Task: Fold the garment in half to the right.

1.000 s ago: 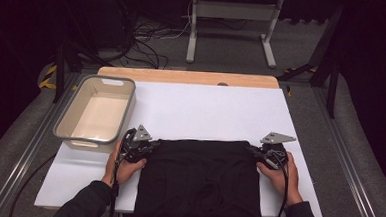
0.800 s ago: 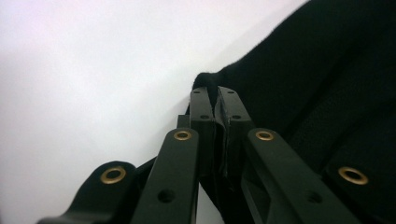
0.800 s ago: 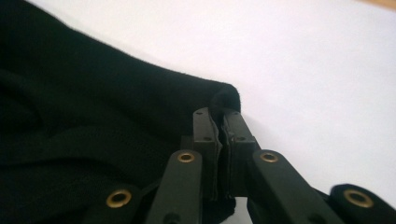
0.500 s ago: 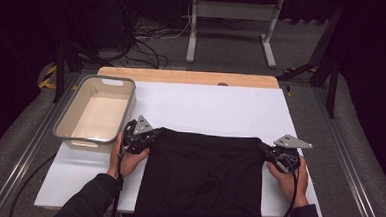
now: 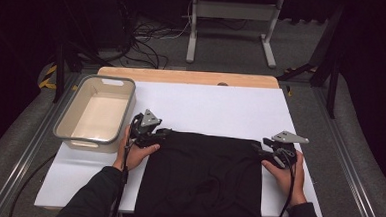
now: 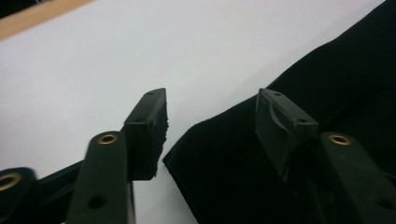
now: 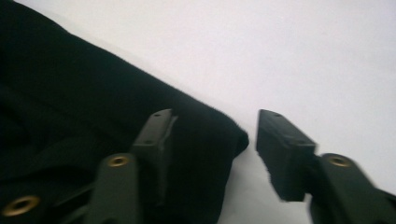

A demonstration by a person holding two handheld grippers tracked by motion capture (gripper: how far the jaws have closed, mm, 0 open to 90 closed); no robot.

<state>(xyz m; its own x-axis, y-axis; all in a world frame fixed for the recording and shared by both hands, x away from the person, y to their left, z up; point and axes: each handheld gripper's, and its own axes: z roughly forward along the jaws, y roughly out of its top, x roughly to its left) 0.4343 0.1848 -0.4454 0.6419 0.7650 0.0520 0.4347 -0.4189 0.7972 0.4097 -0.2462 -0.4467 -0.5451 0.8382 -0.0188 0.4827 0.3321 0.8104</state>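
The black cloth (image 5: 205,176) is lying soft and limp beside the tub (image 5: 96,112), likely light; its far corners suit pinching. Both the left gripper (image 5: 163,132) and right gripper (image 5: 257,147) have just been opening, each straddling a corner without pressing it.

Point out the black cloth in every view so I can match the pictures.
High view: the black cloth lies at bottom centre of the white board, between the two grippers.
Left gripper view: its corner fills the right and lower part, between the open jaws.
Right gripper view: it covers the left side, corner ending between the open jaws.
Shared landmark: the white board under the cloth.
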